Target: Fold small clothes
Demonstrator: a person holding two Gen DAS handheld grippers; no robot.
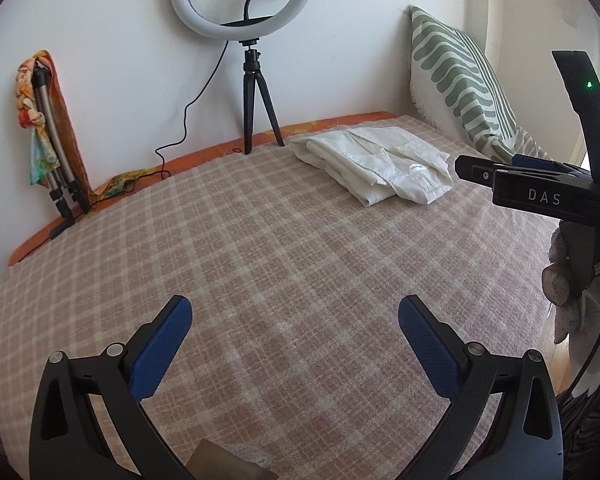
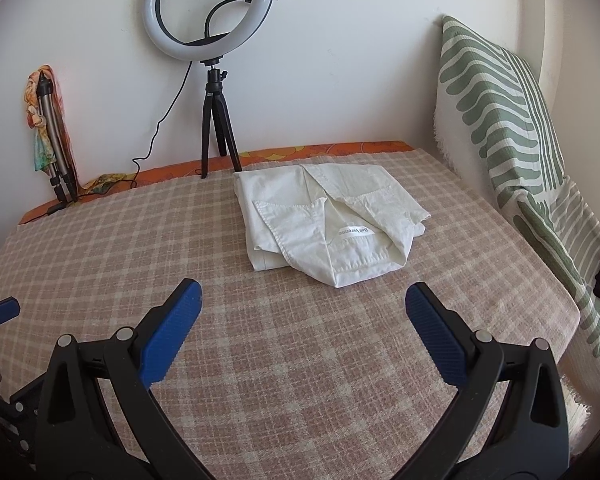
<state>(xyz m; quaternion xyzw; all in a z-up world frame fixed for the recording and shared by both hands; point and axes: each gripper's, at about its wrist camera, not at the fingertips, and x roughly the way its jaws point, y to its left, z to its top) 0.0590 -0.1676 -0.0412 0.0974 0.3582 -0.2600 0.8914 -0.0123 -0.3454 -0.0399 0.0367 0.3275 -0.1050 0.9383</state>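
Both grippers, left (image 1: 294,334) and right (image 2: 302,320), gaped empty short of the folded white shirt (image 2: 324,220), collar toward them, ring light (image 2: 210,12) behind.

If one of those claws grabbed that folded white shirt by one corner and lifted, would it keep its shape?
Probably not. The white shirt is thin, creased cloth folded in loose layers, so it would likely droop and unfold. It looks light. On the woven checked blanket, a push would probably bunch it rather than slide it.

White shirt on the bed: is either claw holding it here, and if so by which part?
Nothing is held. The left claw and right claw are both open over the checked blanket, apart from the folded white shirt.
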